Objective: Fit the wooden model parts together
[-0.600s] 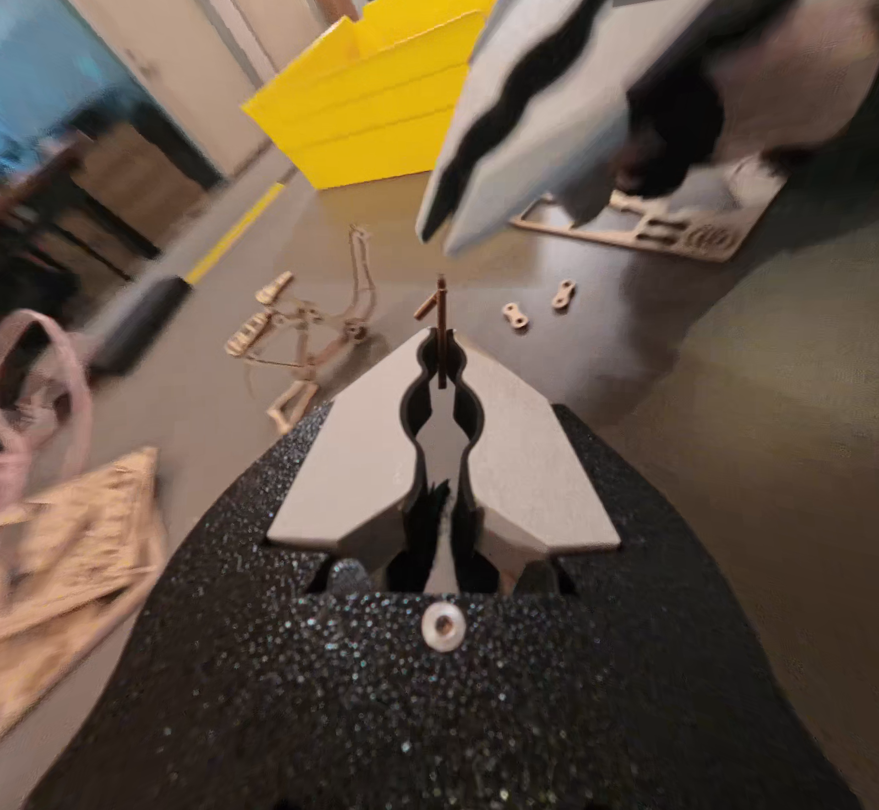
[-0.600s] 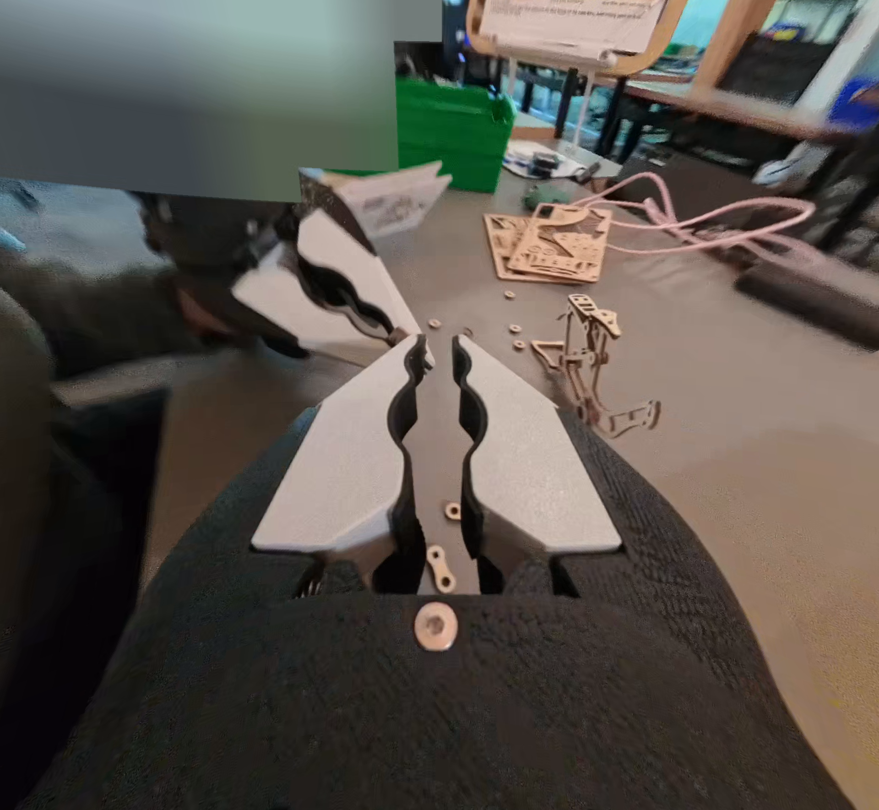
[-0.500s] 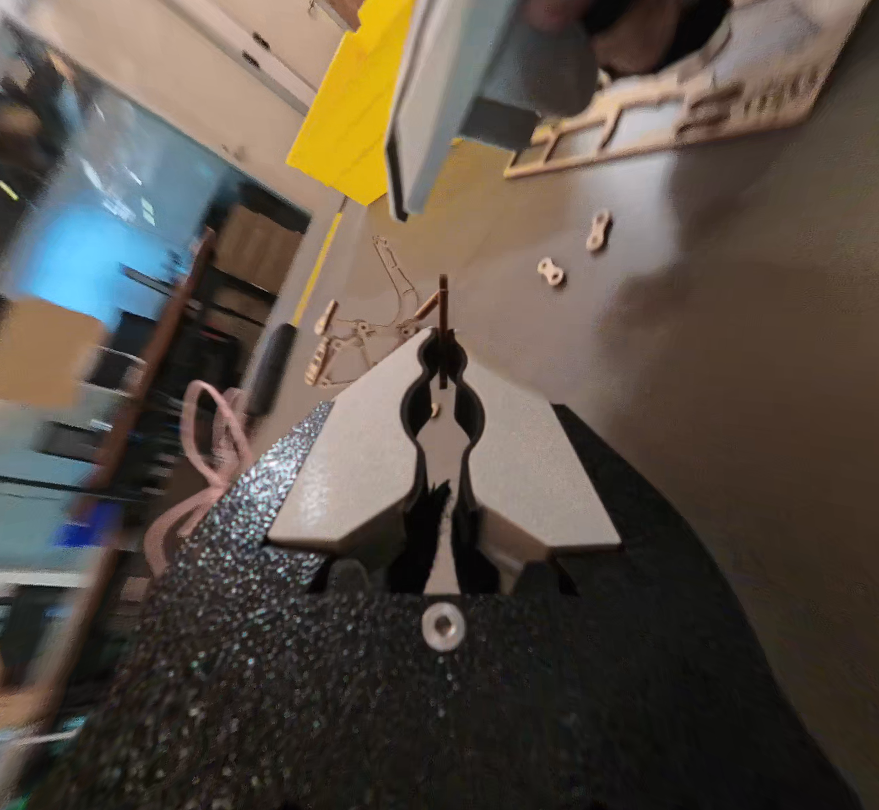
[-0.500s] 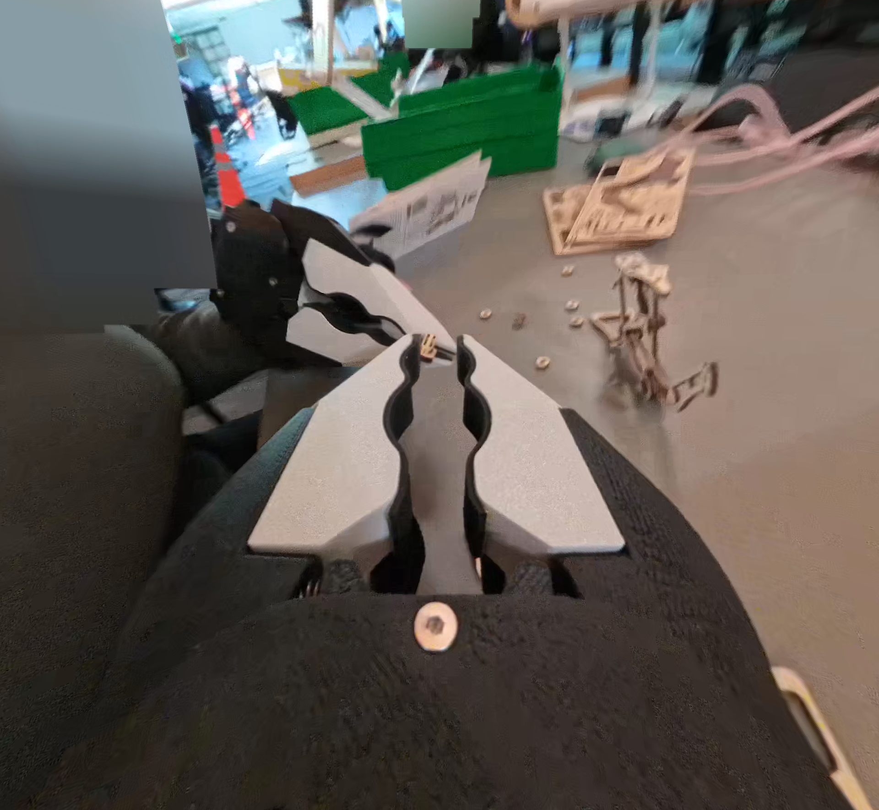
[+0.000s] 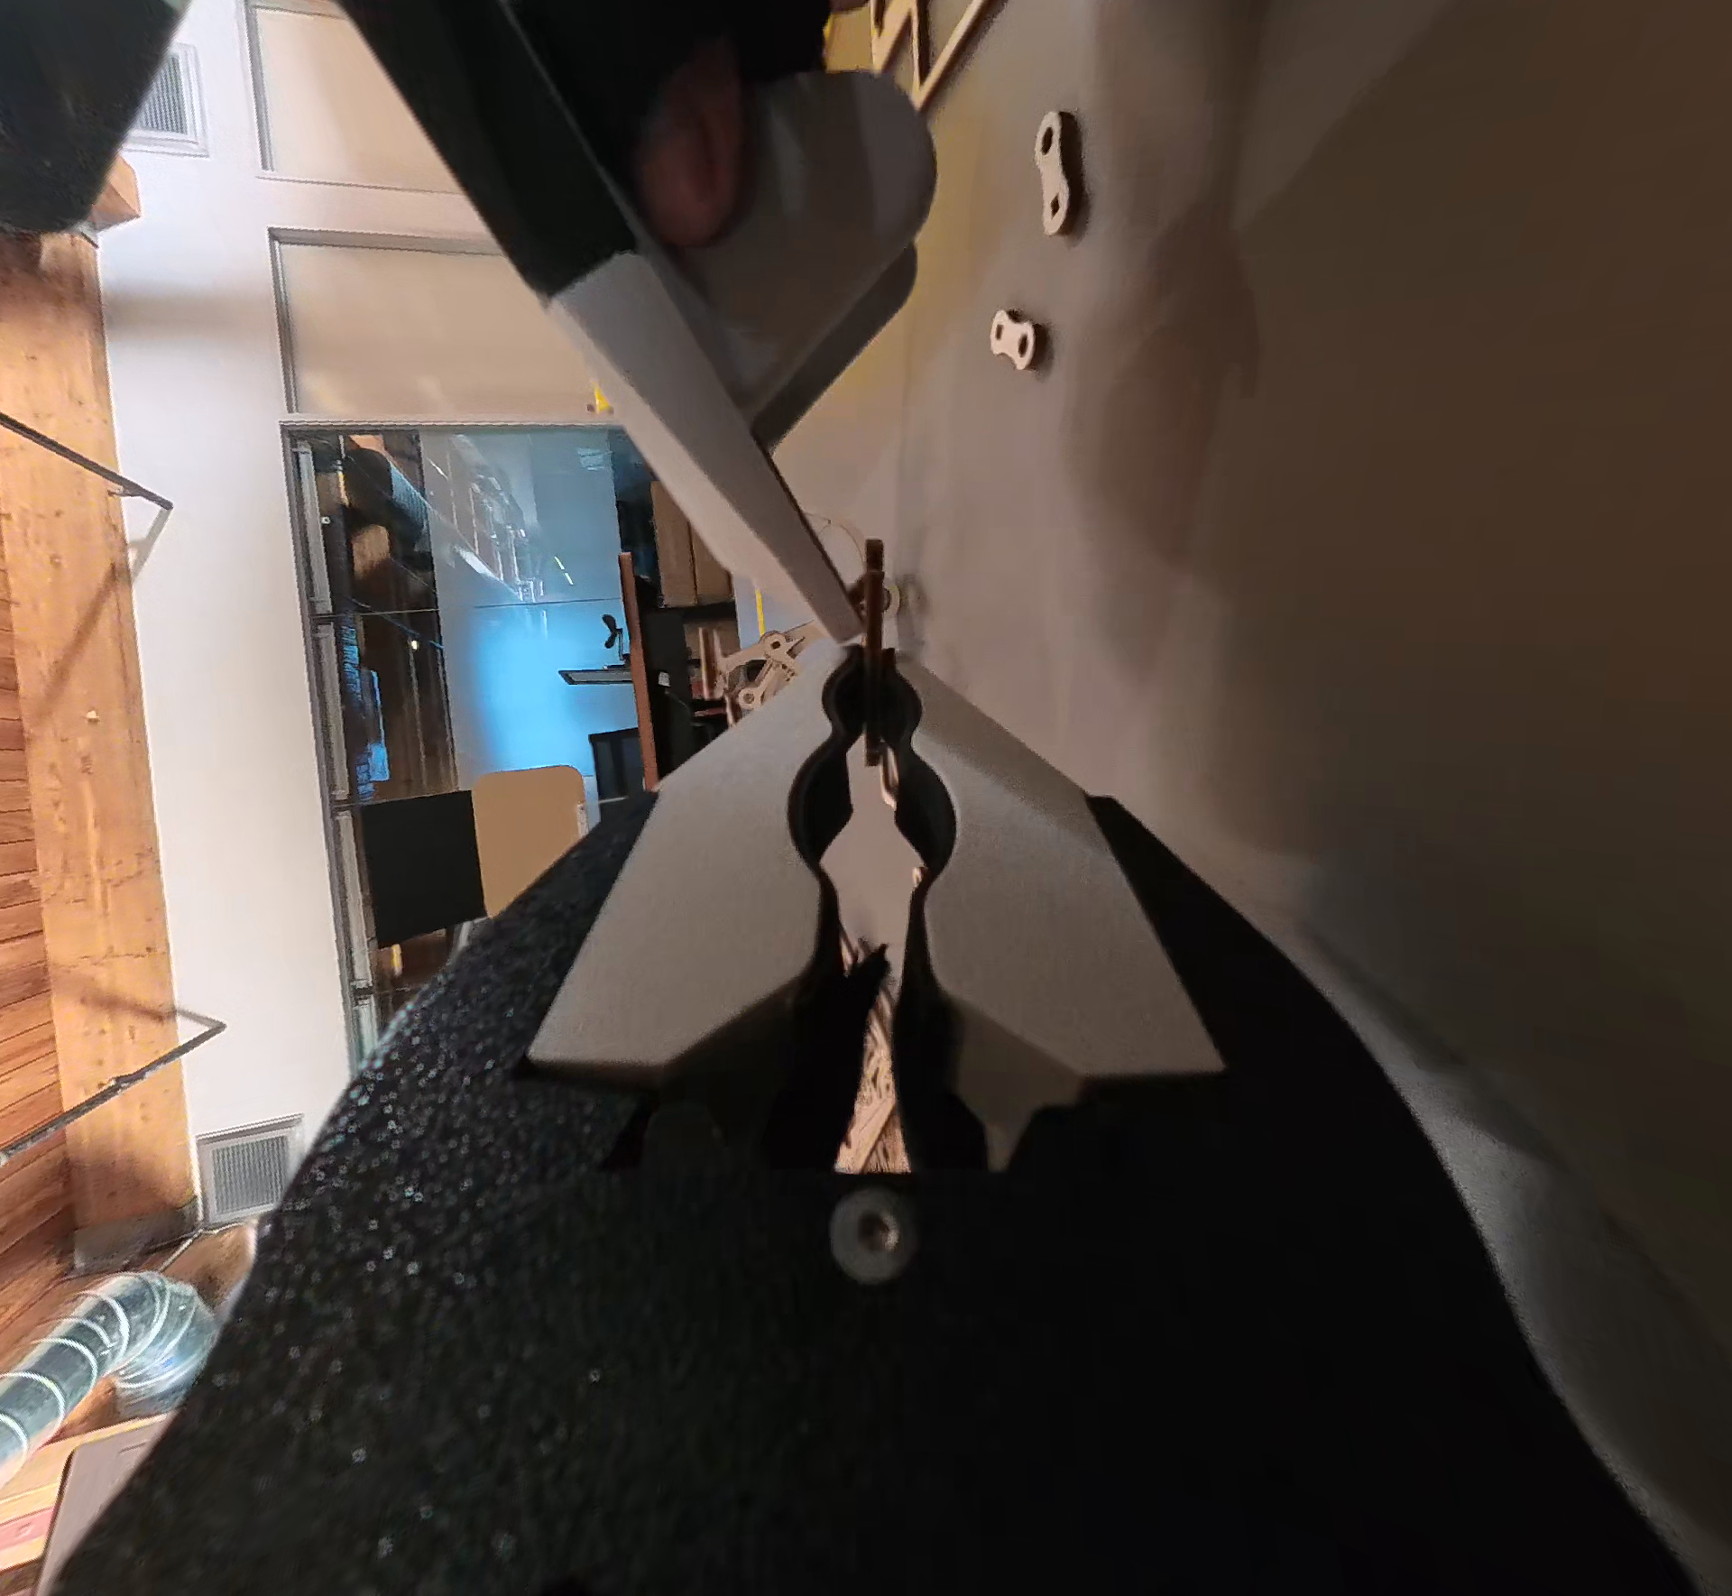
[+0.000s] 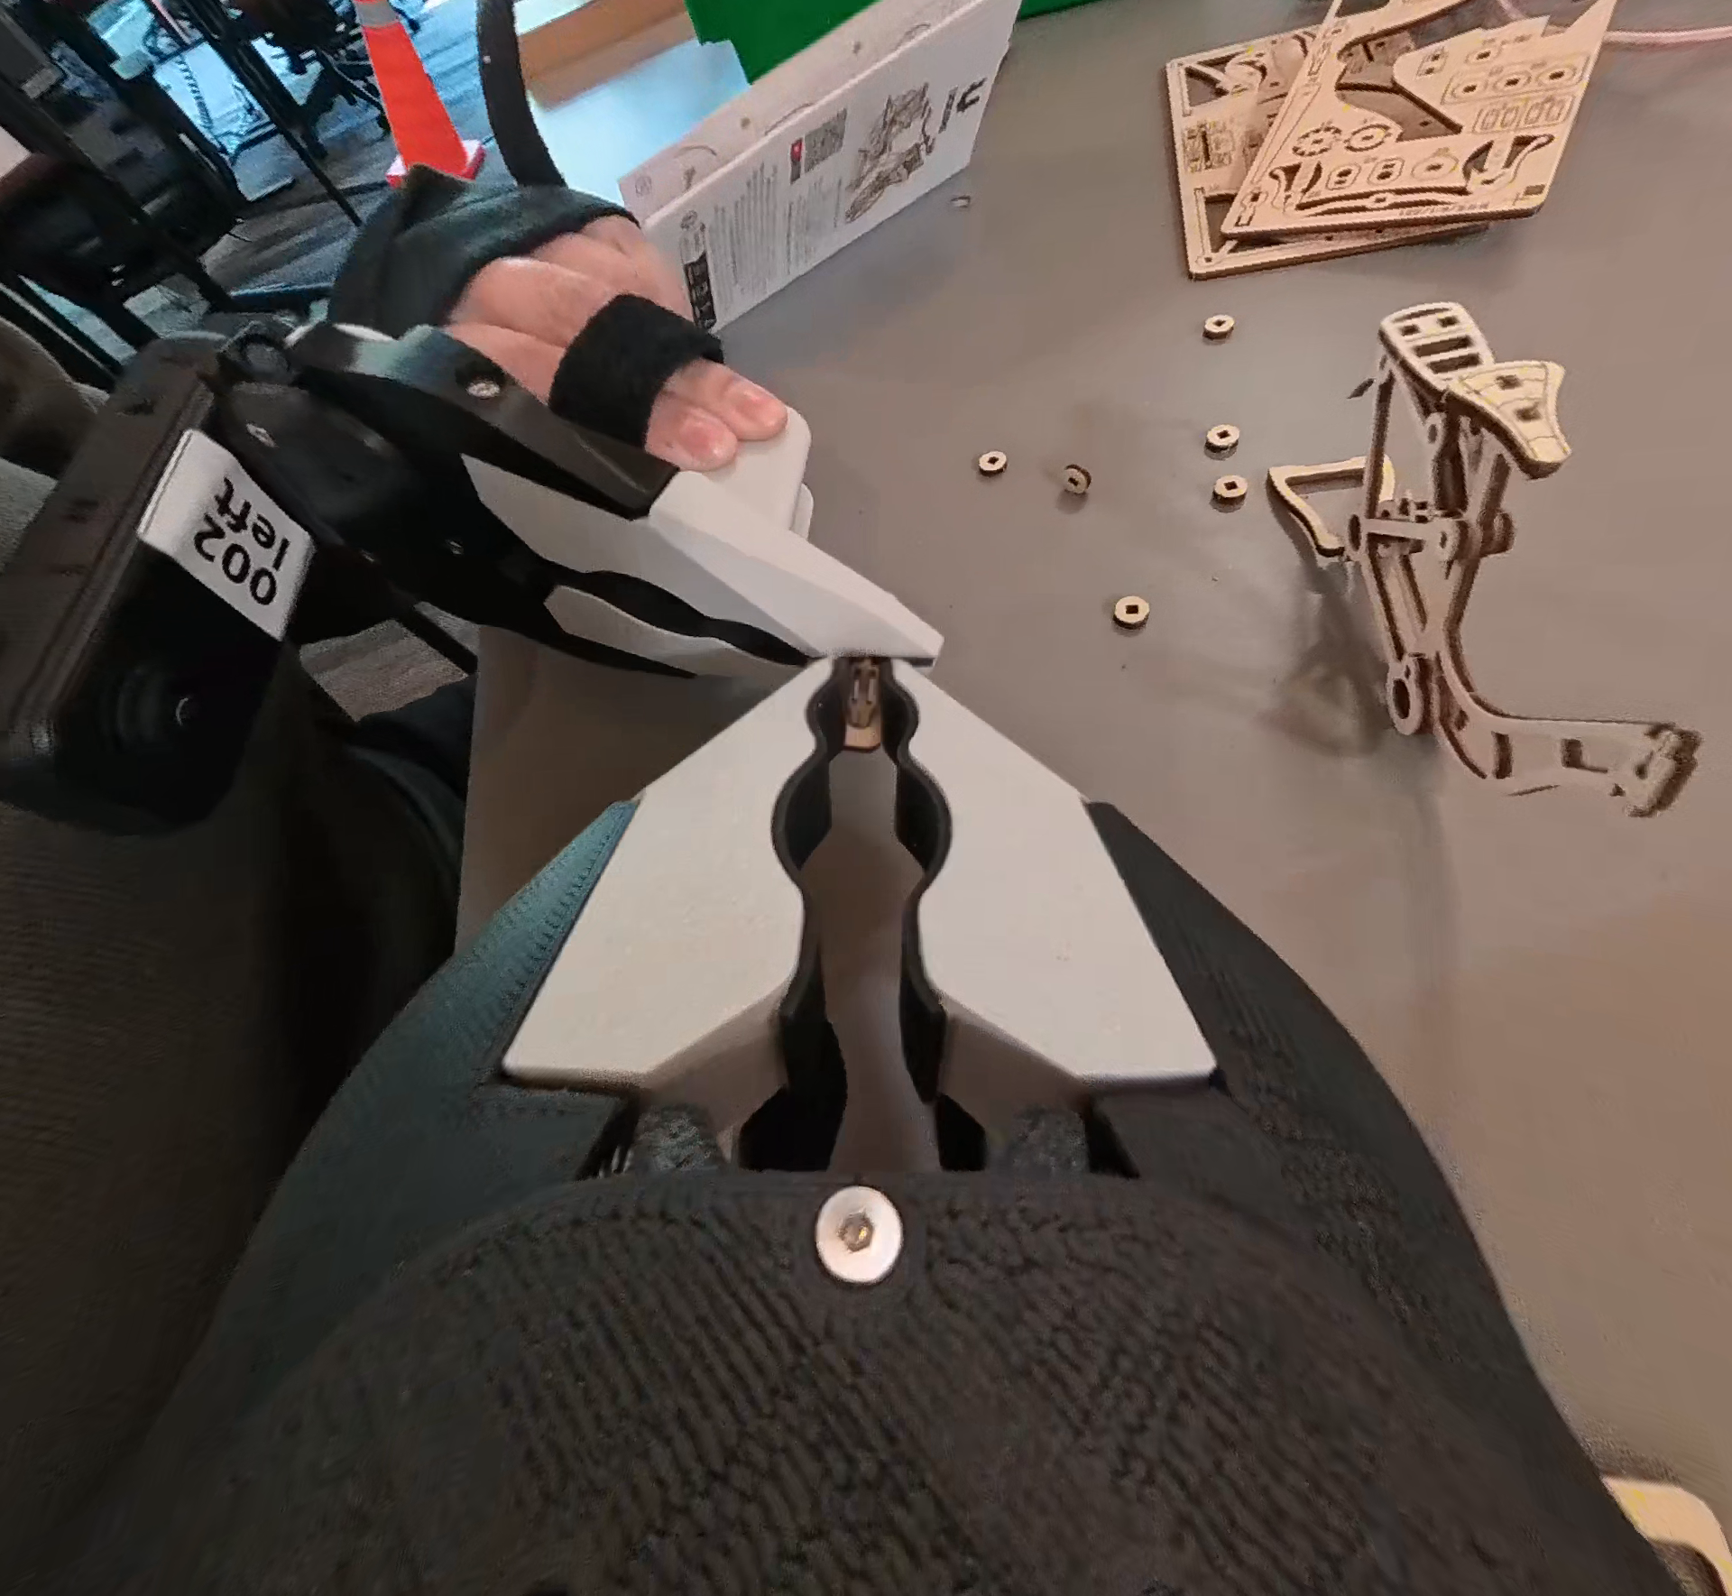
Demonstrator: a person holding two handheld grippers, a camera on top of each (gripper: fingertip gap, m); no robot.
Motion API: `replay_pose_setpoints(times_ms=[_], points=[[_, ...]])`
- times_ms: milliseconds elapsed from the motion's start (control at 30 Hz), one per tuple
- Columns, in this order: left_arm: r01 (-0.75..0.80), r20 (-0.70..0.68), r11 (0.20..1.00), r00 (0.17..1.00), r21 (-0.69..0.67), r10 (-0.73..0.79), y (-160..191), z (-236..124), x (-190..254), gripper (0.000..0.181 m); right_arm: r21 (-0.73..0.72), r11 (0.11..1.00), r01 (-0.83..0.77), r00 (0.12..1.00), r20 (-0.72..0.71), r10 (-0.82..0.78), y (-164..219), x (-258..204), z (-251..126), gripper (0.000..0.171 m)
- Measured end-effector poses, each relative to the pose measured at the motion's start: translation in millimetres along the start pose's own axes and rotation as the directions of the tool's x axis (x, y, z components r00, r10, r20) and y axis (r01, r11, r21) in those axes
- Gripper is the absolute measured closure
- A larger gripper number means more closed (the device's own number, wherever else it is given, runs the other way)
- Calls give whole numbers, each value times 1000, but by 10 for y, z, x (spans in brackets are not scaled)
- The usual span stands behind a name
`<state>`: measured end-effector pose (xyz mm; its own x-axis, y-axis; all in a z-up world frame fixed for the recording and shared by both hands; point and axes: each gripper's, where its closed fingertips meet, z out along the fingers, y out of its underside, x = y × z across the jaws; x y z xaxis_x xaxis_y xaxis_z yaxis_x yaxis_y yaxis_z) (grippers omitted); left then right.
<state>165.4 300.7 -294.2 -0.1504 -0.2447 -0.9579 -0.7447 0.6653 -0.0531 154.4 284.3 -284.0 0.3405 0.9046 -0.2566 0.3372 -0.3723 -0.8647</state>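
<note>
While a white sticker (image 6: 228, 533) with black printing sits on the left tongs' (image 6: 881, 646) black body, the open instruction booklet (image 6: 834, 136) and the laser-cut wooden sheets (image 6: 1406, 79) at the far side of the table (image 6: 1546, 942) bear print too. The left tongs (image 5: 870, 670) are clamped on a thin wooden part (image 5: 874, 614). The right tongs (image 6: 860, 698) meet them tip to tip, narrowed on the same small piece. The half-built wooden model (image 6: 1462, 548) stands to the right, small washers (image 6: 1130, 611) scattered near it.

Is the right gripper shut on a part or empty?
Shut on a small wooden part: the right gripper pinches it at its fingertips, meeting the left gripper.
</note>
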Motion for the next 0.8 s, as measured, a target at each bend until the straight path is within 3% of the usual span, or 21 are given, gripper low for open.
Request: replay_pose_setpoints(times_ms=[200,467,633,700,767,800], points=[[69,10,997,998,-14,-69,49,0,-38,181,77,996,49,998,-51,-45,-89,33,-17,167],[258,26,966,966,18,-259,61,-35,-161,181,272,961,-45,999,-2,47,-279,25,-133,168],[214,40,977,976,12,-215,73,-62,-157,181,310,893,-325,941,200,273,-286,22,-119,168],[142,-44,989,989,49,-140,-23,-52,24,181,366,813,-453,883,308,353,-400,66,-216,168],[14,-53,1000,998,3,-13,-58,-32,175,181,390,816,-426,901,263,344,-430,169,-293,167],[62,-49,998,997,14,-62,-77,-41,149,181,356,865,-353,934,178,308,-368,193,-266,168]])
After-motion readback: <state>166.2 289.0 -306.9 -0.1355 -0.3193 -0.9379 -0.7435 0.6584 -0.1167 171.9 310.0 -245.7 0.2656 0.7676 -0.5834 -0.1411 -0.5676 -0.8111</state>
